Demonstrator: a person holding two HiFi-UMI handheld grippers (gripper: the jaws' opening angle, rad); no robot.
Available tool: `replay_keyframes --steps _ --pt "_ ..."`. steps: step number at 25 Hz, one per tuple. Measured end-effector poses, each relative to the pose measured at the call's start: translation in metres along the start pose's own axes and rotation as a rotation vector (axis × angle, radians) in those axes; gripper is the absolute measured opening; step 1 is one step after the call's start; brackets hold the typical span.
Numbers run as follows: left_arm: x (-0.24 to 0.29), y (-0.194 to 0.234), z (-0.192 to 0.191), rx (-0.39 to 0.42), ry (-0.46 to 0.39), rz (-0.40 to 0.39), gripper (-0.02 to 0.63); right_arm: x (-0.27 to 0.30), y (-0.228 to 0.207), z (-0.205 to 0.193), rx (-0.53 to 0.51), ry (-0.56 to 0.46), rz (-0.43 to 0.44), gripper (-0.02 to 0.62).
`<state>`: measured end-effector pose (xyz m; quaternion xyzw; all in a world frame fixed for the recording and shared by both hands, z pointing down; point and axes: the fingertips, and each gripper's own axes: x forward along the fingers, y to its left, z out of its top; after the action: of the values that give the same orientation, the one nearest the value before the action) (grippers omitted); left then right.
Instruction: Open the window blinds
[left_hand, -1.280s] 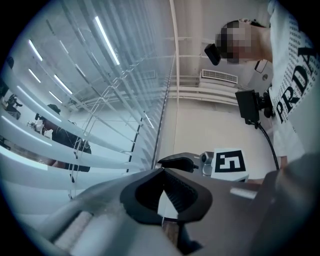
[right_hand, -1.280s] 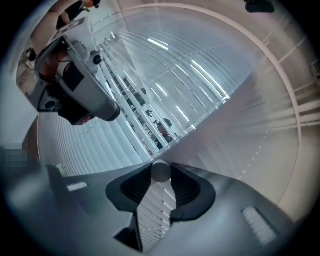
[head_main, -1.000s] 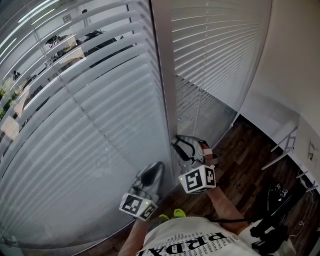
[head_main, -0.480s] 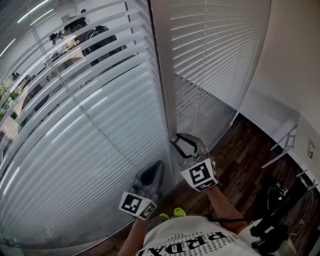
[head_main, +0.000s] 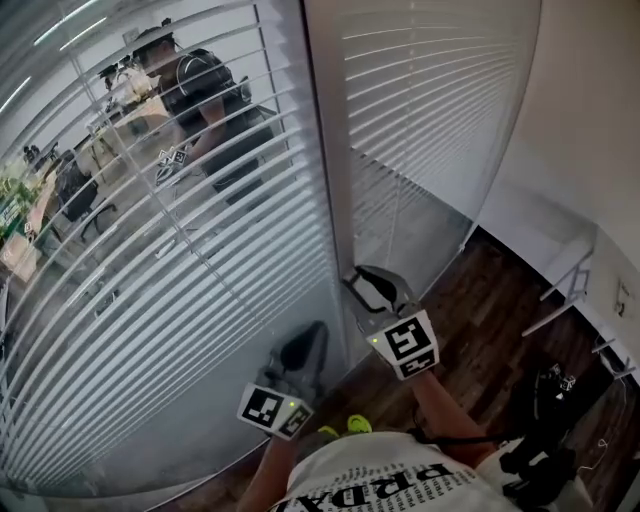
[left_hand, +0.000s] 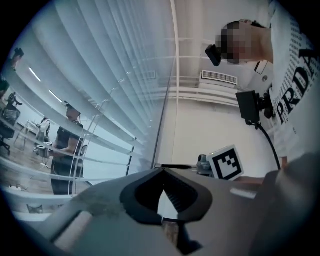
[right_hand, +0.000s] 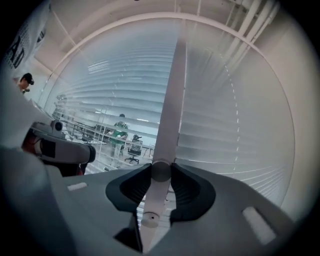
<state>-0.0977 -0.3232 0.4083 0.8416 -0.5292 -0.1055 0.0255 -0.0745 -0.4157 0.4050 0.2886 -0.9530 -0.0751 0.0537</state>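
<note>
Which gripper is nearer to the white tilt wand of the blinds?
Right. The right gripper is shut on the wand; the left gripper hangs apart, to its left, shut and empty.

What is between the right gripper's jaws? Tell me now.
The blind's tilt wand: the right gripper has its jaws closed on it, shown plainly in the right gripper view.
</note>
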Motion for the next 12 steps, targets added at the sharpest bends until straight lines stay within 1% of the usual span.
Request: replay_keyframes --steps 5,9,12 --pt "-0.001 0.0018 0.0039 -0.001 0.0 0.003 -0.008 0.0023 -0.0034 -0.0012 0.12 -0.011 0.006 0.124" --pt "-0.0042 -0.0002 0.0023 -0.004 -0.005 0.006 -0.009 -0.0001 -0.0029 -0.0045 0.182 -0.013 0.002 0.123" --pt "-0.0068 0.0018 0.0042 -0.01 -0.017 0.018 -0.009 0.0025 -0.0014 -0.0035 0.198 -0.017 0.012 0.121"
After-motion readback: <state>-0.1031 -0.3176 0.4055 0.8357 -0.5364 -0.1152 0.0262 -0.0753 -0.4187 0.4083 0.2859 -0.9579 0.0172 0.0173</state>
